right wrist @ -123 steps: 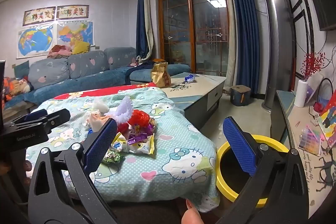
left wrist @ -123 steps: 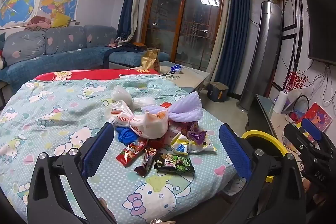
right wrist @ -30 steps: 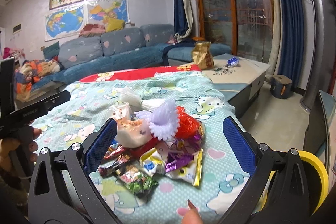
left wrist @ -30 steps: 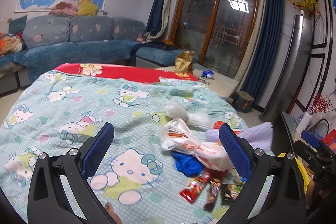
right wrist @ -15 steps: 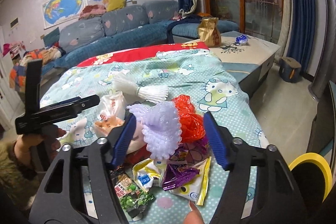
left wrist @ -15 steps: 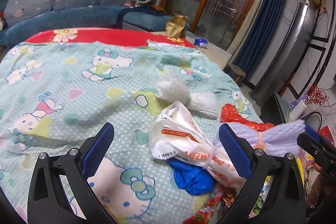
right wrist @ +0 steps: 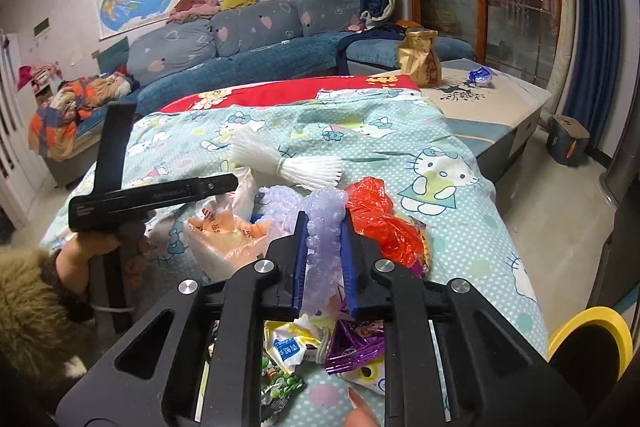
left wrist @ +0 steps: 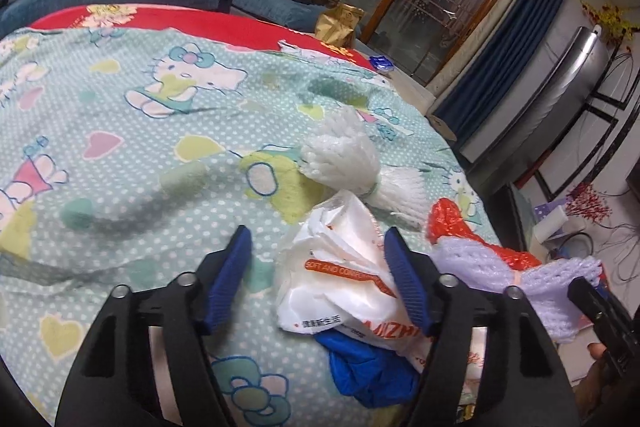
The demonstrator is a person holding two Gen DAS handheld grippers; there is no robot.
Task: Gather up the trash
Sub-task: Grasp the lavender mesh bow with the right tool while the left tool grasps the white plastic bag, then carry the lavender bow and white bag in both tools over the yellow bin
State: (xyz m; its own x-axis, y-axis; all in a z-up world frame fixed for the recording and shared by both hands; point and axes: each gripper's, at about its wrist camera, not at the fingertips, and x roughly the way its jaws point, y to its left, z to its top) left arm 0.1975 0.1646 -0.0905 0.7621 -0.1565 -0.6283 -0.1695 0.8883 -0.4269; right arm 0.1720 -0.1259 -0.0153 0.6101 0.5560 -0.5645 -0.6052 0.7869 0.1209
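My right gripper [right wrist: 323, 259] has its jaws pinched on the purple foam net [right wrist: 320, 227], gripped mid-body so it lifts free of the wrappers beneath; the yellow-rimmed bin [right wrist: 592, 343] sits low to the right of those jaws, I judge its destination; my left gripper [left wrist: 320, 279] has its jaws partly open, straddling the white plastic bag [left wrist: 340, 275] on the bed [left wrist: 120, 131], holding nothing yet.
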